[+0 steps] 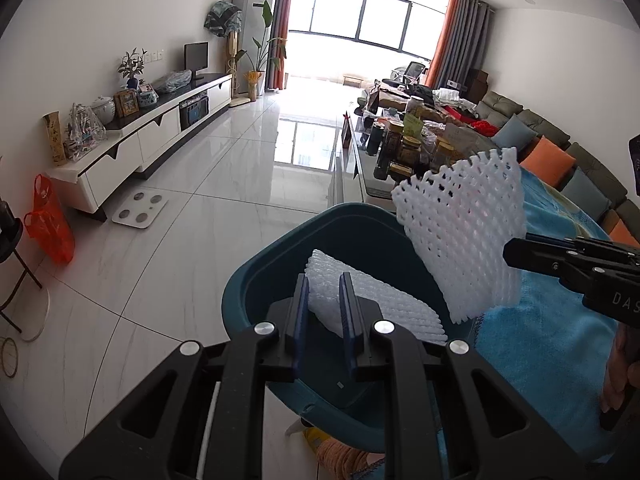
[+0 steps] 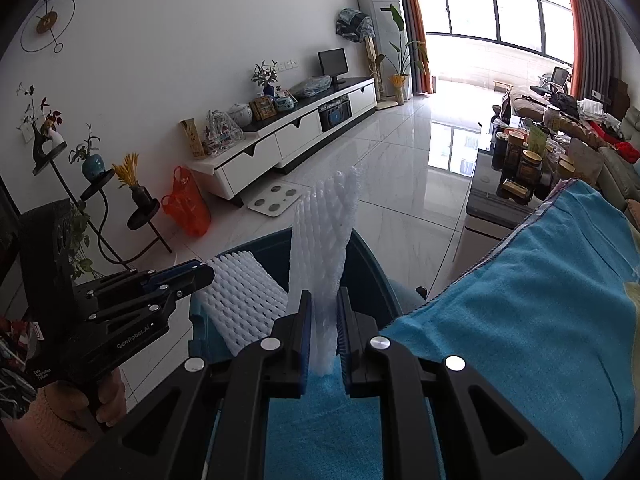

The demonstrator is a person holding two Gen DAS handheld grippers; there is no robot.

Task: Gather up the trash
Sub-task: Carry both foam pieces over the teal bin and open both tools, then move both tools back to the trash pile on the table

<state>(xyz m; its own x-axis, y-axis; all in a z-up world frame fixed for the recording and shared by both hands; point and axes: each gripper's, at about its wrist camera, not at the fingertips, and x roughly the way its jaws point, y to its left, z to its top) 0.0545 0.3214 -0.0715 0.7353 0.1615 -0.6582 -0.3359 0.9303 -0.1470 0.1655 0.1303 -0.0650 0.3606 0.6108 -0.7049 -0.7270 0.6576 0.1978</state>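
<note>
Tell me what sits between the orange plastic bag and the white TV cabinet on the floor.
Bare white tile between orange bag and TV cabinet; the scale lies further right, in the right wrist view.

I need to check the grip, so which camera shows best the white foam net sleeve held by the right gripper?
The left wrist view: the white foam net sleeve shows broadside, its mesh clear. The right wrist view shows it edge-on, clamped upright between the jaws.

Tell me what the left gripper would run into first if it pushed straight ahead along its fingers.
Probably the inside of the teal bin. The left gripper, shut on a white foam net, points down into the bin's mouth, so the held net would likely reach the bin's inner wall or floor first. Depth there is hard to judge.
</note>
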